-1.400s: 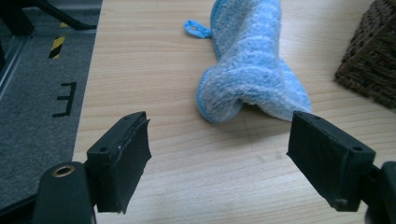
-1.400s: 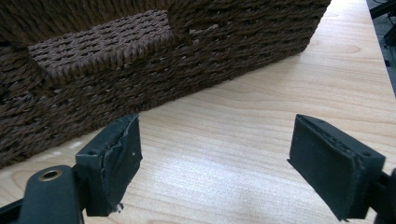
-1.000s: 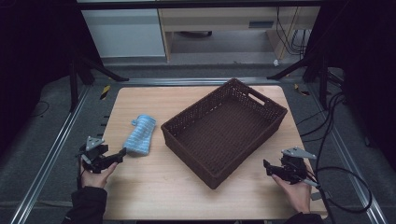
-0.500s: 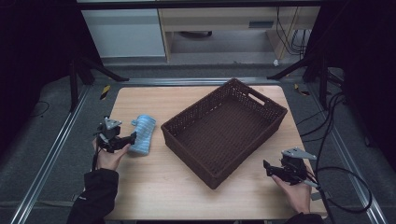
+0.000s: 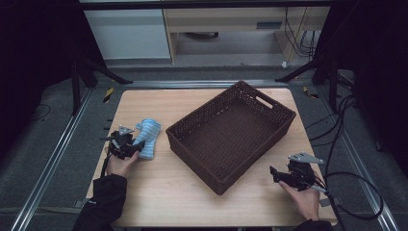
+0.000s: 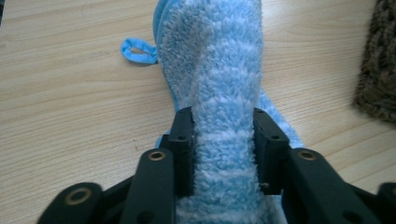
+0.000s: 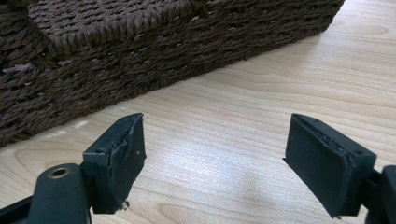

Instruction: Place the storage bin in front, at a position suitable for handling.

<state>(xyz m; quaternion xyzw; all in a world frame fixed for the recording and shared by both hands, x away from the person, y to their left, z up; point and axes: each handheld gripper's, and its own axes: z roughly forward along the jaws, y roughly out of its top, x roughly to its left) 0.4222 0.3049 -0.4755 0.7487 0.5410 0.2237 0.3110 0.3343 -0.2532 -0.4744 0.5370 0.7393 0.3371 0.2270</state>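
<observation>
So the left claw (image 6: 223, 154) has just been closing, and the fluffy blue-and-white striped cloth (image 6: 219, 93) is squeezed right between its pads; the pile bulges out above and below the jaws, so I'd call that a proper pinch. The cloth's long axis runs straight ahead of the claw, away from the hand, with a little blue hanging loop (image 6: 138, 50) off to the claw's left on the desk (image 6: 60, 93).

What matters for the next move, I'd guess: the wicker basket (image 5: 231, 134) sits off to this claw's right, close by, its near corner just past the cloth. In the high view the left claw (image 5: 126, 147) is right at the cloth (image 5: 146, 138), so this hand is clearly the one to carry it over the rim.

The right claw (image 7: 212, 158) is spread wide with nothing in it, hovering low over bare desk, with the basket wall (image 7: 140, 56) just ahead of it. In the high view the right claw (image 5: 281, 176) sits at the basket's near corner, well apart from the cloth.
</observation>
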